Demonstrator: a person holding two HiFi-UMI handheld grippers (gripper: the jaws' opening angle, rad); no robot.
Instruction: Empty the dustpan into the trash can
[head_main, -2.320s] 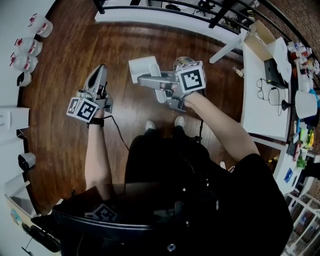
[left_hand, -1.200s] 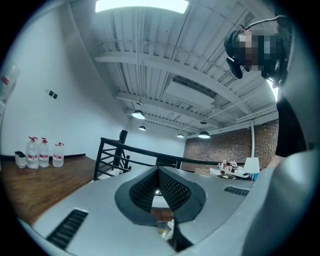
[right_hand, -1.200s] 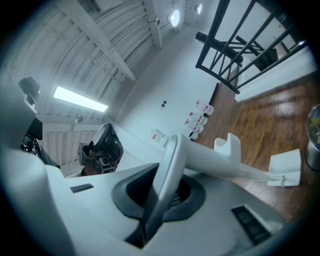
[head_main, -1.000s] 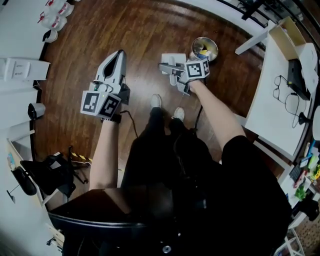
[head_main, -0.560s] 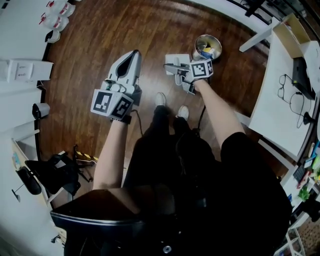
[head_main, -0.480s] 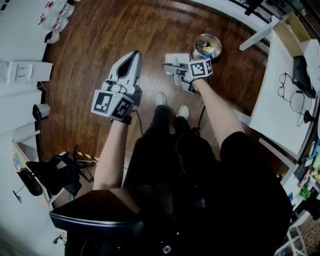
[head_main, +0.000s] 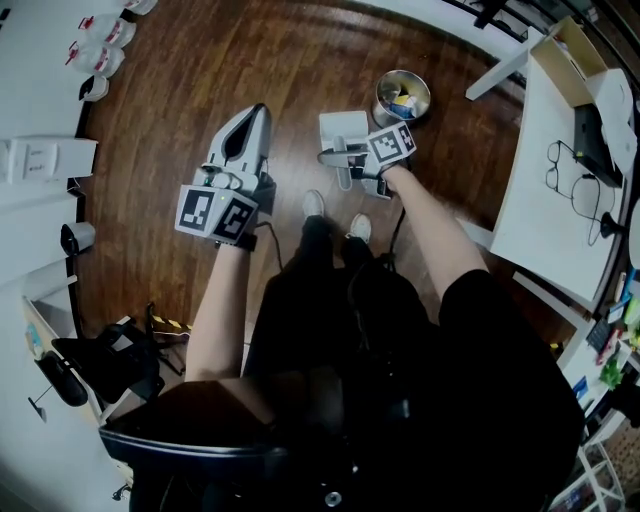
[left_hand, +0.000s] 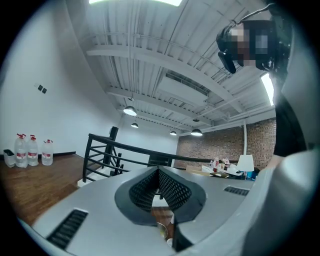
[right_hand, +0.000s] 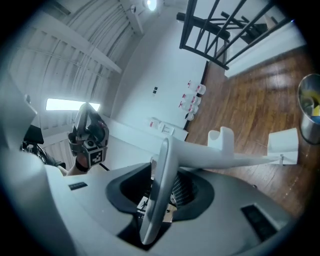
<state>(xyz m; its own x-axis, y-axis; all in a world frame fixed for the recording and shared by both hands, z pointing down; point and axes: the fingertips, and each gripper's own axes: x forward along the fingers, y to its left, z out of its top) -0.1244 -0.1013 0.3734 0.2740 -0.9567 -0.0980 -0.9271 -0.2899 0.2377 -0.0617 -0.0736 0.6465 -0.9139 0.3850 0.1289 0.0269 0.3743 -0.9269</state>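
A white dustpan (head_main: 342, 131) lies low over the wood floor, just left of the round metal trash can (head_main: 381, 100), which holds colourful scraps. My right gripper (head_main: 336, 158) reaches in from the right with the dustpan's loop handle (right_hand: 159, 200) between its jaws. Those jaws have just been opening, and the pads stand off the handle. In the right gripper view the pan (right_hand: 283, 145) points toward the trash can (right_hand: 309, 117). Further left, my left gripper (head_main: 257, 112) is shut and holds nothing; in the left gripper view its jaws (left_hand: 159, 172) meet, pointing level.
A white table (head_main: 540, 190) with glasses and a cable runs down the right side, with a cardboard box (head_main: 577, 50) at its far end. Water bottles (head_main: 95, 55) line the left wall. The person's shoes (head_main: 313, 203) are just behind the dustpan. A black chair (head_main: 90, 360) is at lower left.
The right gripper and dustpan have sunk toward the floor and shifted slightly left, beside the trash can. The left gripper moved a little left.
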